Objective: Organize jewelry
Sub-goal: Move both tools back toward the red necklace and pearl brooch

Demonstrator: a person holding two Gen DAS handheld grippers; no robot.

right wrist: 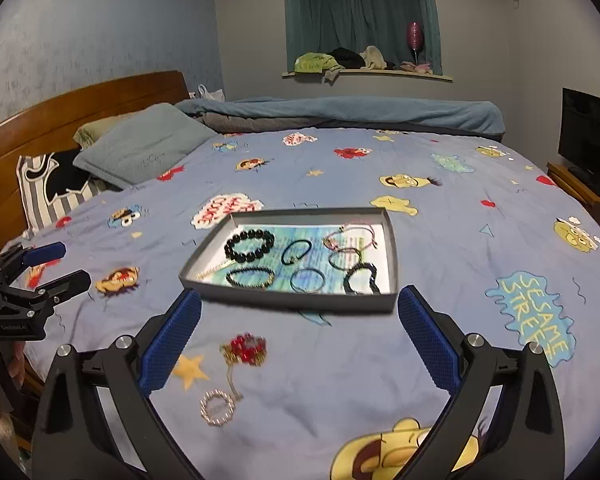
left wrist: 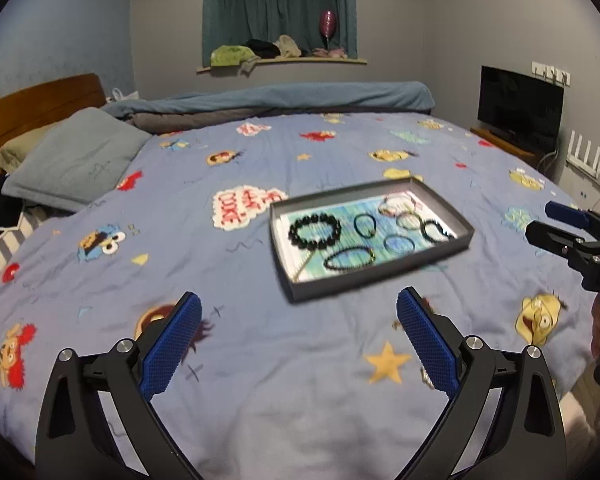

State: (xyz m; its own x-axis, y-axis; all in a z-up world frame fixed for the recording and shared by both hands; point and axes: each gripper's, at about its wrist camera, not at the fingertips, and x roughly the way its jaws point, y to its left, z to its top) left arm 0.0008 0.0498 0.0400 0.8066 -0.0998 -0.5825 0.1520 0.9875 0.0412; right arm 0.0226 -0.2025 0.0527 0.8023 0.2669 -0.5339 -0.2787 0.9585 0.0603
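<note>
Ahead, both claws (right wrist: 299, 336) (left wrist: 299, 340) gape short of tray rim (right wrist: 300, 300).

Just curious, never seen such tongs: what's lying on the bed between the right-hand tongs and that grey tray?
In the right wrist view, a red beaded piece chained to a sparkly ring lies on the bedspread, between the open right tongs and the tray.

My left wrist camera looks forward low over the blue cartoon-print bedsheet (left wrist: 260, 168), with the shallow grey cardboard jewellery tray (left wrist: 466, 236) ahead to its right. My right one faces the same way, nearer that tray (right wrist: 288, 300). Both share the teal-curtained window (left wrist: 280, 0).
</note>
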